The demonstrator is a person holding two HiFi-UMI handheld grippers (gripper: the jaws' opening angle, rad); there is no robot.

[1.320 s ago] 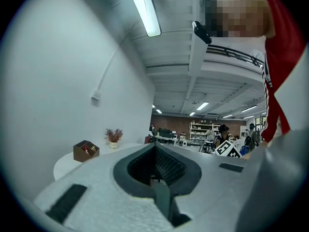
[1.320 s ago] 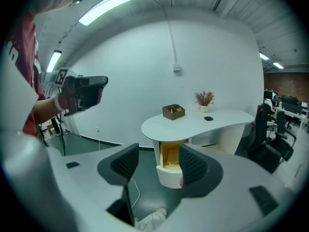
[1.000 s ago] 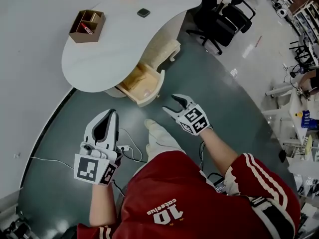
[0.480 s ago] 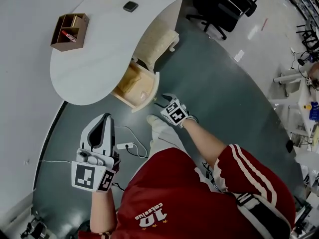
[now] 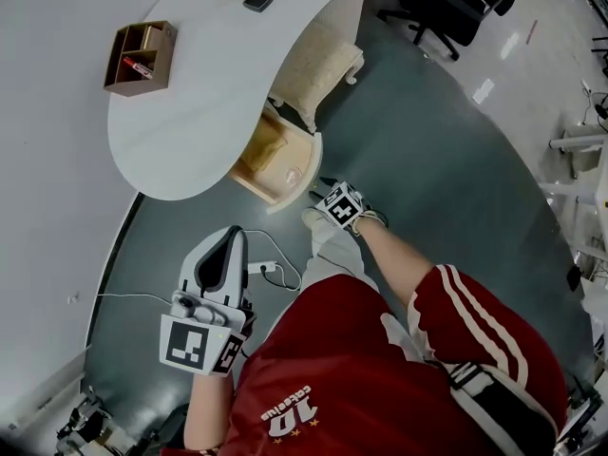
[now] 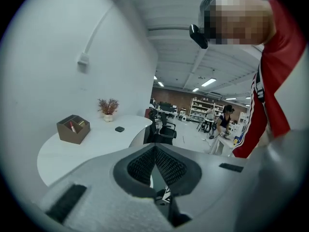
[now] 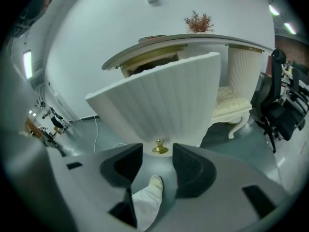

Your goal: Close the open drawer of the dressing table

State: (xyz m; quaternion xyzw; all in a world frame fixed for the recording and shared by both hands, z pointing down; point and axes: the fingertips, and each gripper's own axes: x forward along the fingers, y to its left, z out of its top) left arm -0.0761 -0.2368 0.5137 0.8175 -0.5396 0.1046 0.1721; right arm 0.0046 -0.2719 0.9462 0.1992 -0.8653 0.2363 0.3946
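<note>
Right gripper (image 5: 326, 190) was at the open drawer (image 5: 275, 160), jaws apart and closing, nothing clamped.
The drawer stuck out from under the curved edge of the white desk (image 5: 209, 84), its ribbed front facing the person. In the right gripper view the brass knob (image 7: 160, 147) sat in line with the gap between the jaws, at their tips, with neither pad pressing on it. Left gripper (image 5: 226, 238) hung well apart over the floor, jaws together and empty. A brown box (image 5: 141, 57) stood on the desk.
</note>
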